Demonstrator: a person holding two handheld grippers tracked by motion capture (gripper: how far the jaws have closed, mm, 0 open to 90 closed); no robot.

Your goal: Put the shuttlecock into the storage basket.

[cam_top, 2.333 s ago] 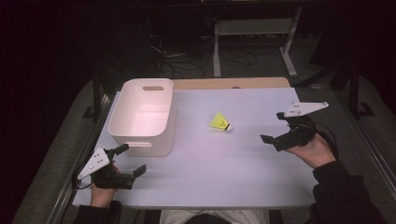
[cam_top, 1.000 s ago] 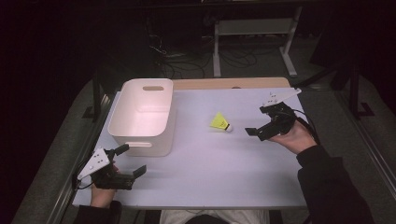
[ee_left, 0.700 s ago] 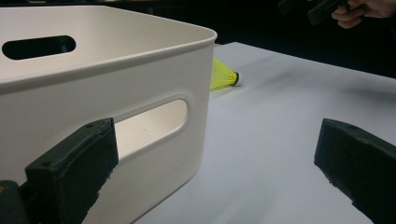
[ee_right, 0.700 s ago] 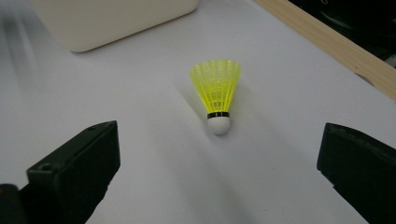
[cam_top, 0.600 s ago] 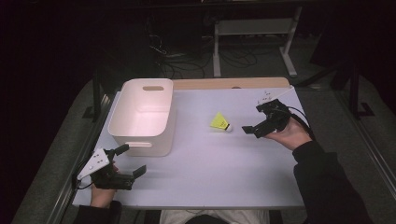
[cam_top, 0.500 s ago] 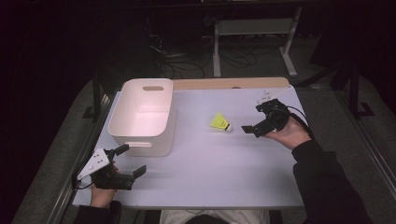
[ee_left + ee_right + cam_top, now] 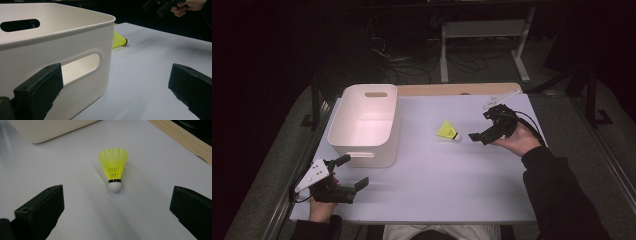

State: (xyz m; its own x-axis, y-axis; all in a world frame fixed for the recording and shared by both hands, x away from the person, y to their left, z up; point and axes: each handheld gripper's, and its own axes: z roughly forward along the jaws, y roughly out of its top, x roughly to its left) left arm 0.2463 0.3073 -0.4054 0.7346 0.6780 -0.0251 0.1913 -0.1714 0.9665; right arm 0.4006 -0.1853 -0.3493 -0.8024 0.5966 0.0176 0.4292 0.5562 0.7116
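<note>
A: What is seen from the high view?
B: A yellow plastic shuttlecock [image 7: 447, 131] lies on the white table [image 7: 437, 175], right of the white plastic bin [image 7: 364, 125]; the right gripper [image 7: 486, 131] is held just beside it.

A: And the gripper views?
B: The left gripper [image 7: 115, 87] is spread wide beside the bin [image 7: 50, 45]. The right gripper [image 7: 116, 207] is likewise wide apart, the shuttlecock [image 7: 114, 168] untouched beyond its jaws.

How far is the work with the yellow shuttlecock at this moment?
Done: nothing visible; the white bin looks empty. In hand: the right gripper, jaws open, is lined up just beside the shuttlecock, which lies on the table, cork end toward it, not gripped. The left gripper waits open near the bin. Left: the grasp, and probably a move into the bin.
</note>
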